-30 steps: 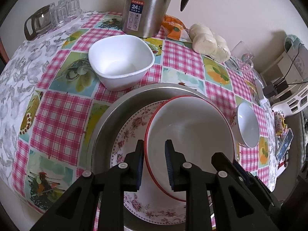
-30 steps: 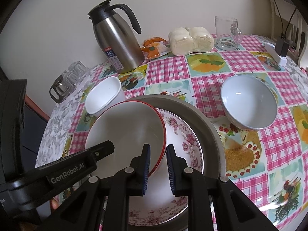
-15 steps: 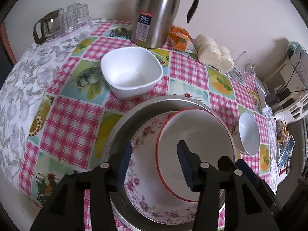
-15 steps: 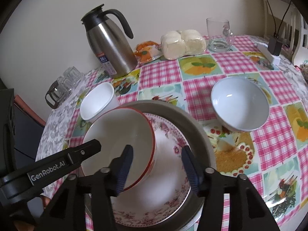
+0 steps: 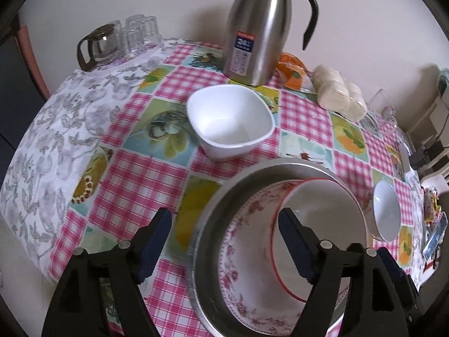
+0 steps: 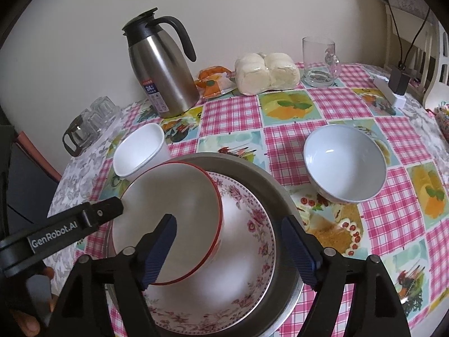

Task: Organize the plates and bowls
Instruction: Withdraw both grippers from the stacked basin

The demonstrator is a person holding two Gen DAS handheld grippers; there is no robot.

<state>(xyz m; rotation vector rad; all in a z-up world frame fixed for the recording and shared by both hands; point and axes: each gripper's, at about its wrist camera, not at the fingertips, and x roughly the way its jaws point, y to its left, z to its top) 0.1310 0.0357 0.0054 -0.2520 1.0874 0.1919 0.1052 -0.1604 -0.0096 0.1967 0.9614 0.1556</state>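
Stack: red-rimmed bowl (image 6: 168,219) sits inside floral plate (image 6: 247,266), inside metal basin (image 6: 269,196)
Tools: left tool (image 5: 224,247) and right tool (image 6: 228,247) both spread wide, empty
Left: square white bowl (image 5: 230,123); round white bowl (image 6: 345,163) on bench (image 6: 393,224)

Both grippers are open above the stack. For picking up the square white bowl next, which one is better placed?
Left, probably. The left gripper is open and the square white bowl lies unobstructed ahead of it. From the right gripper, that bowl sits beyond the red-rimmed bowl and the left gripper's body.
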